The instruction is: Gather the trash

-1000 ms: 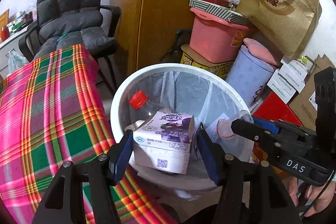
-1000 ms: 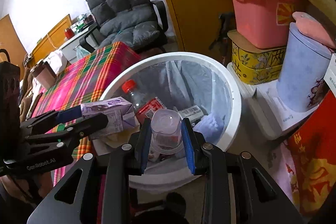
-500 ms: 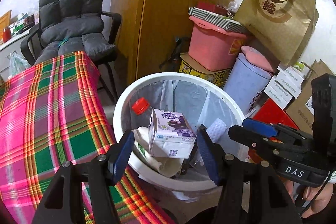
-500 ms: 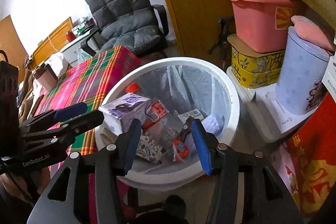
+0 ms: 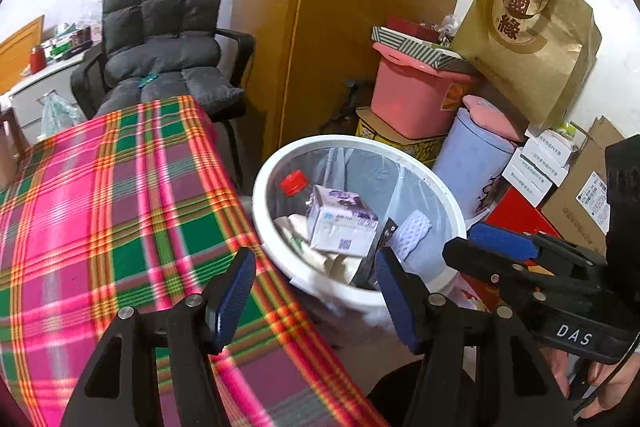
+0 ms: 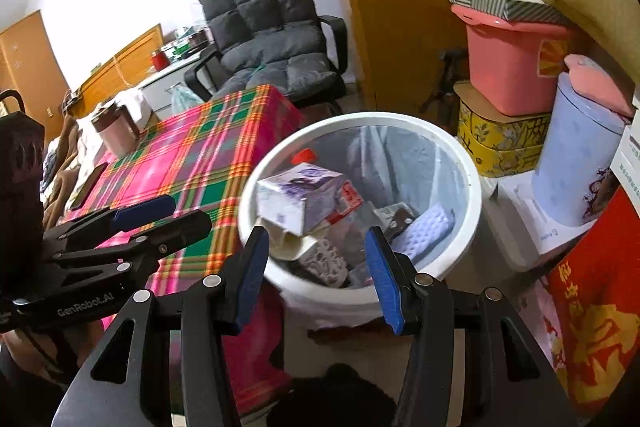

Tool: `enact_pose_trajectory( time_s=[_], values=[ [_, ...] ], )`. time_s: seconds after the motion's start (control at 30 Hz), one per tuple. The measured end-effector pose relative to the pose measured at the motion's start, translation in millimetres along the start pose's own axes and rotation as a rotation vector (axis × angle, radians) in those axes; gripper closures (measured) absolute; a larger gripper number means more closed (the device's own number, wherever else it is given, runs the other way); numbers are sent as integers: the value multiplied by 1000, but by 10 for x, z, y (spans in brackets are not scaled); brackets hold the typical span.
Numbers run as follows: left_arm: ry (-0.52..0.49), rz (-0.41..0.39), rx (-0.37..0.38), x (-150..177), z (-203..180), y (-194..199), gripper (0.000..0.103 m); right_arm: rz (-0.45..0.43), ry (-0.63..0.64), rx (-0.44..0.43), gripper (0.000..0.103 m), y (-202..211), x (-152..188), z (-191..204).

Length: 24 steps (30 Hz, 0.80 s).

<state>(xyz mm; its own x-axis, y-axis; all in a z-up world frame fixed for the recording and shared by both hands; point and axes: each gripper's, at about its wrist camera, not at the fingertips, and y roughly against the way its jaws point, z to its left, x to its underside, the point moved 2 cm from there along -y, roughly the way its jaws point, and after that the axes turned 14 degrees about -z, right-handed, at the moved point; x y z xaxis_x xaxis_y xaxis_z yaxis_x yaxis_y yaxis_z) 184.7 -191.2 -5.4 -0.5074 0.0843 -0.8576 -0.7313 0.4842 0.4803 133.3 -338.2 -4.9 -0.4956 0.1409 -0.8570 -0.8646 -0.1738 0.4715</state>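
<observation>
Both tools, left tool (image 5: 314, 285) and right tool (image 6: 314, 273), now gape empty at lower frame; the purple-and-white milk carton (image 5: 340, 223) has dropped into the round white plastic-lined bin (image 5: 360, 143), centre, so this load is collected.

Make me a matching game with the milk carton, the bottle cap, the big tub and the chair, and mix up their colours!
Things:
1. milk carton
2. bottle cap
3. tub
4. chair

Colours:
a. dark grey
b. red
c. white and purple
d. pink

Pairs: 1-c, 2-b, 3-d, 4-a

The carton and the cap both lie in the white trash bin.
</observation>
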Motion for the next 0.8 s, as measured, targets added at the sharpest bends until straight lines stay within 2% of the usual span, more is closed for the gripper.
enact_pose_trajectory(
  time_s=[0.5, 0.8],
  values=[
    [29, -51, -120, 259, 235, 735, 41, -23, 90, -79, 51, 329, 201, 521],
    [44, -63, -157, 434, 278, 1078, 41, -13, 111, -103, 51, 466, 344, 692]
  ],
)
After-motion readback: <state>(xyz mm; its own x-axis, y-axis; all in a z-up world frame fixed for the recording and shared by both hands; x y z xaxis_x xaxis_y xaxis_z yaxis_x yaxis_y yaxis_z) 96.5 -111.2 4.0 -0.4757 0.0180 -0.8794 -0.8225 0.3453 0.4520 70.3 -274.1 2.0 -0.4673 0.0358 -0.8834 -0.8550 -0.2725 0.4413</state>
